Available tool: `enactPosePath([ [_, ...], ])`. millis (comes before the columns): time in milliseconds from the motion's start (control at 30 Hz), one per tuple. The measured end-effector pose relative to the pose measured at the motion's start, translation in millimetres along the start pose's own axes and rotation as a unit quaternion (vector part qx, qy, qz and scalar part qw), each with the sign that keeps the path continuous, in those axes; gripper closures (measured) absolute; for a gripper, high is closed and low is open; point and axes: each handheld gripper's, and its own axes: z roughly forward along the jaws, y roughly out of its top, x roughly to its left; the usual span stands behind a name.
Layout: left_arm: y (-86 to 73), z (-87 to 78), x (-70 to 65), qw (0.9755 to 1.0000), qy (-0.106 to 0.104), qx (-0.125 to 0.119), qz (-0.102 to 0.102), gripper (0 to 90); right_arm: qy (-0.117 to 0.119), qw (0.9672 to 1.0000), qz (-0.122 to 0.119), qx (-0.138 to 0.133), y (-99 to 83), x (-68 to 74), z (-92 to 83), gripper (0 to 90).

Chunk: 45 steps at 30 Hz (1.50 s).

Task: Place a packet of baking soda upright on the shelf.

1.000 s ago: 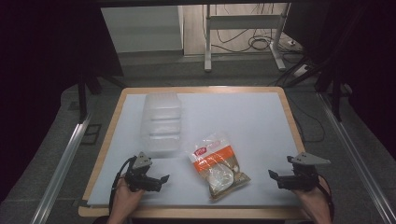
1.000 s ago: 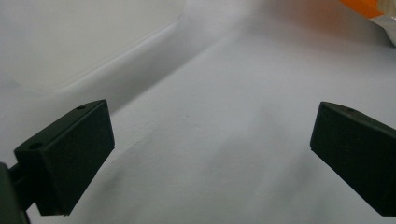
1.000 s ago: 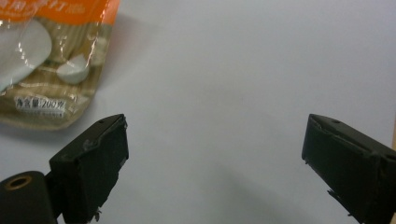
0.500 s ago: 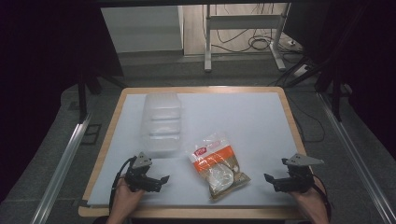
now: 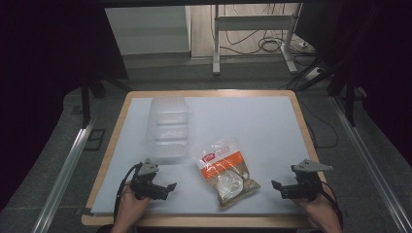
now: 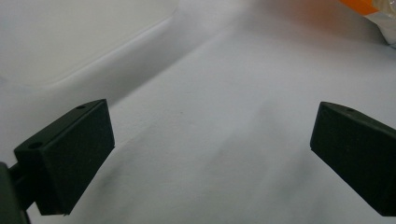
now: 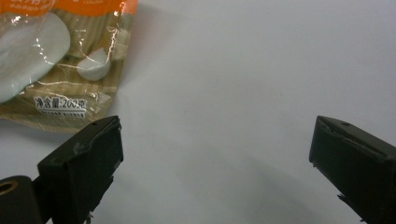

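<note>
A snack bag point(image 5: 227, 171) with an orange top and a clear window lies flat near the front middle of the white mat; its lower end point(image 7: 60, 60) appears at the upper left of the right gripper view. A clear plastic container point(image 5: 167, 127) lies behind it to the left, its edge point(image 6: 70, 42) pale in the left gripper view. My left gripper point(image 5: 167, 187) rests near the front left, open and empty, jaws point(image 6: 210, 158) wide over bare mat. My right gripper point(image 5: 278, 187) sits at the front right, open and empty point(image 7: 215, 172), pointing toward the bag.
The white mat point(image 5: 252, 126) covers a wooden-edged table point(image 5: 214, 93). Beyond the table stand a metal desk frame point(image 5: 252, 34) and loose cables point(image 5: 272, 46) on the floor. Metal rails point(image 5: 68, 165) run along both sides of the table.
My right gripper has slid a little leftward toward the bag. The left gripper, the bag and the container have stayed put.
</note>
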Motion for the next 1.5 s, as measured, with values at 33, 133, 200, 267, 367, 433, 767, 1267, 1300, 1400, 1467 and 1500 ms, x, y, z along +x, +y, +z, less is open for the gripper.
enactPosePath([
  [33,0.0,-0.1,0.0,1.0000,0.000,0.000,0.000,0.0,0.000,1.0000,0.000,0.000,0.0,0.0,0.0,3.0],
  [133,0.0,-0.3,-0.1,1.0000,0.000,0.001,0.002,0.0,-0.004,1.0000,-0.003,0.000,2.2,3.2,-0.7,4.5],
  [200,0.1,0.0,-0.3,1.0000,0.001,0.000,0.001,0.0,-0.006,1.0000,-0.003,-0.001,3.5,4.9,-2.0,8.9],
  [267,0.2,0.1,-0.7,1.0000,0.001,0.002,0.002,0.0,-0.006,0.9999,-0.008,-0.004,5.5,6.9,-4.9,16.1],
  [367,0.2,0.2,-0.8,1.0000,0.002,0.002,0.003,0.0,0.000,0.9999,-0.014,-0.005,7.6,9.7,-6.5,22.4],
  [433,0.2,0.3,-0.9,1.0000,0.002,0.003,0.003,0.0,0.007,0.9998,-0.019,-0.001,8.4,12.5,-5.8,24.4],
  [767,0.4,0.2,-0.8,1.0000,0.004,0.006,0.006,0.0,0.032,0.9960,-0.078,0.030,14.6,37.1,3.1,58.0],
  [1267,0.9,0.3,-2.0,0.9999,0.007,0.008,0.012,0.0,0.095,0.9864,-0.130,0.034,23.5,77.6,18.8,89.1],
  [1300,0.9,0.3,-2.0,0.9999,0.008,0.008,0.012,0.0,0.092,0.9868,-0.128,0.036,23.5,78.2,19.6,89.1],
  [1400,1.0,0.0,-1.9,0.9998,0.007,0.010,0.014,0.0,0.085,0.9881,-0.123,0.036,23.5,76.7,20.7,89.1],
  [1467,1.0,0.2,-2.1,0.9999,0.008,0.008,0.012,0.0,0.070,0.9921,-0.101,0.027,23.1,66.5,20.1,89.1],
  [1500,1.0,0.4,-2.1,0.9999,0.008,0.008,0.012,0.0,0.066,0.9930,-0.095,0.027,22.9,63.7,20.2,89.0],
])
